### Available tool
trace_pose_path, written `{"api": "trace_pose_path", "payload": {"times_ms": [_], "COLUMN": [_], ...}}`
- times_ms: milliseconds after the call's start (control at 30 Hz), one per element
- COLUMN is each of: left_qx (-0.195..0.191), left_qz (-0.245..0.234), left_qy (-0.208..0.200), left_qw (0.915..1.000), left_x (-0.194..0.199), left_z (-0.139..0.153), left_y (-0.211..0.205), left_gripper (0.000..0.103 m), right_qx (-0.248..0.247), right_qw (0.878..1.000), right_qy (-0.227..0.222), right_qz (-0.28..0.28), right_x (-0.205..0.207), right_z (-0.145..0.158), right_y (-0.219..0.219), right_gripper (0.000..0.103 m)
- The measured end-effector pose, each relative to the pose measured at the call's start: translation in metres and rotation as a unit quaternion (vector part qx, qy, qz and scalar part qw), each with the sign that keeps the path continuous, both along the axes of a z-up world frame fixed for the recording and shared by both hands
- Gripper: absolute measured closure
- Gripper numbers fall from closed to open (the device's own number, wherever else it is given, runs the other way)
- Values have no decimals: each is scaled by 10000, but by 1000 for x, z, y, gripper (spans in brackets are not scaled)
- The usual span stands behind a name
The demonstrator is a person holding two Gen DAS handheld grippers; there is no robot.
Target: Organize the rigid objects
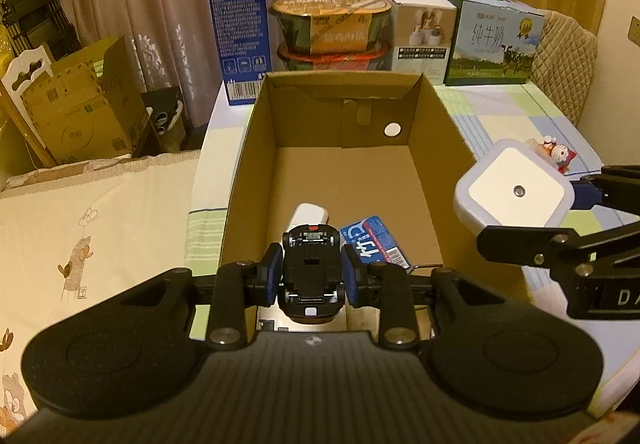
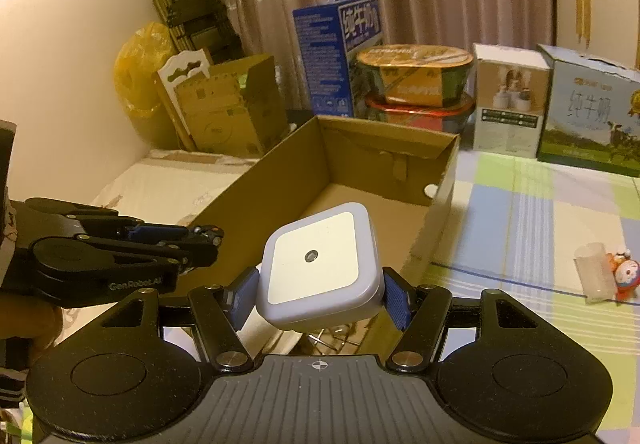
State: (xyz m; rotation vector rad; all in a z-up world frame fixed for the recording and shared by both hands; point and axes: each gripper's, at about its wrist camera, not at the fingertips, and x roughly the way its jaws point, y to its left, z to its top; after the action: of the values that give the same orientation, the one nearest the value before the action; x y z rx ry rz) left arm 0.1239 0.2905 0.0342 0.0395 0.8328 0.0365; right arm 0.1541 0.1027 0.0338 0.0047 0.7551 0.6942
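Left wrist view: left gripper (image 1: 311, 276) clamps black toy car (image 1: 311, 270), underside up, above near end of open cardboard box (image 1: 436, 132); white stick-shaped item (image 1: 309, 213) and blue card pack (image 1: 374, 240) lie on box floor

Right wrist view: right gripper (image 2: 318, 294) pinches square white night light (image 2: 320, 264) over box's near right corner; small cartoon figurine (image 2: 624, 274) stands on checked tablecloth (image 2: 520, 228), well apart from box

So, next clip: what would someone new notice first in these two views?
Probably the open cardboard box mid-table, with each hand's load poised at its near end. The left gripper is shut on a small black toy car over the near edge, above a white item and a blue packet already inside. The right gripper holds a square white night light beside the box's right wall.
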Motion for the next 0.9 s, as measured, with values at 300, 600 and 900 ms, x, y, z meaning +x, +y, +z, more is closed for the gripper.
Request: {"api": "trace_pose_path", "payload": {"times_ms": [300, 600, 900], "left_qx": [2, -9, -64], "left_qz": [-9, -50, -62], "left_qy": [139, 213, 229], "left_qw": [9999, 9998, 9997], "left_x": [9, 15, 18], "left_z": [-14, -20, -23], "left_y": [5, 5, 5], "left_gripper": [77, 77, 77], "right_qx": [-58, -74, -81], "right_qw": [9999, 9998, 9998], "right_qy": [107, 141, 175], "right_qz": [82, 98, 78], "right_x": [6, 9, 10], "right_z": [-14, -18, -19], "right_y": [11, 15, 13], "right_gripper": [41, 41, 41]}}
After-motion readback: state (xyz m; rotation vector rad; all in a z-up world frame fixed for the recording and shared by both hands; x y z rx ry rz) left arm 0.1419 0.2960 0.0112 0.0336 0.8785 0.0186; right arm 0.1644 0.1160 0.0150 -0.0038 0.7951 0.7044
